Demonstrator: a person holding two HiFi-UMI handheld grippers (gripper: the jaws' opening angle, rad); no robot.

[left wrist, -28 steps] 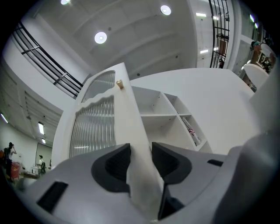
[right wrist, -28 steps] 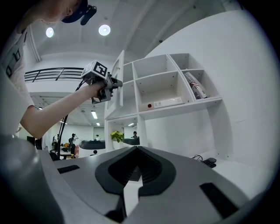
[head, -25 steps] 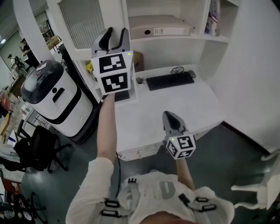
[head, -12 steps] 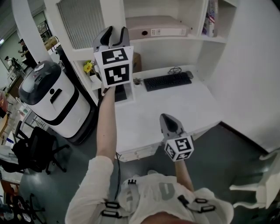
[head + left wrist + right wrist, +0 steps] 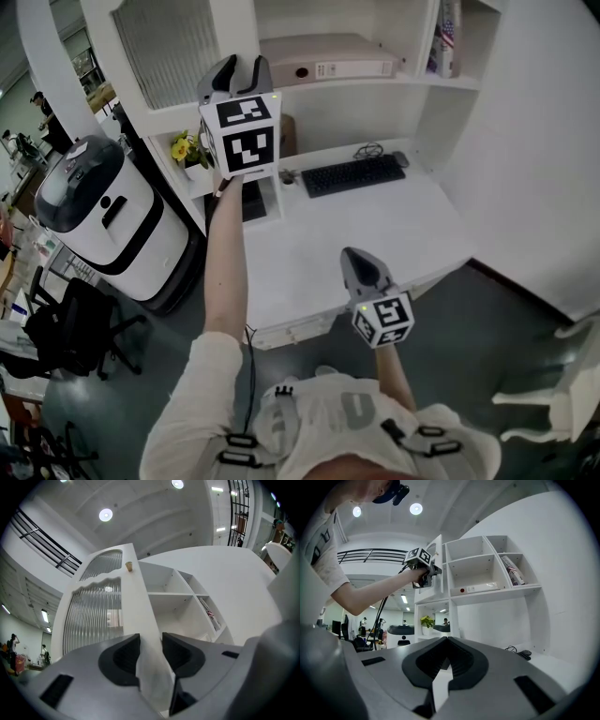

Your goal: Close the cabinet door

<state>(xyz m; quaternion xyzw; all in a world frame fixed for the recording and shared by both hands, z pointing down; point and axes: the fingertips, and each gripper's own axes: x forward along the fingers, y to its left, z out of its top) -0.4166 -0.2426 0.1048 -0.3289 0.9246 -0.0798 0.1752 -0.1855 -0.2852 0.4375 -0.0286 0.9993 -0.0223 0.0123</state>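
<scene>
Now we pinch the edge of the half-open cabinet door [image 5: 137, 603] in our left gripper [image 5: 151, 645], our right gripper [image 5: 447, 657] pressed together, empty, near the worktop [image 5: 375, 225].

Head view: above, near side, looking steeply down on desk [image 5: 375, 225]. Left gripper view: tight against door [image 5: 138, 597], tilted up. Right gripper view: low, level, farther back. All share shelves [image 5: 494, 595].

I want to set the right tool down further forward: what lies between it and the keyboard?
Nothing: the head view shows only bare white desk from the right tool to the keyboard.
</scene>
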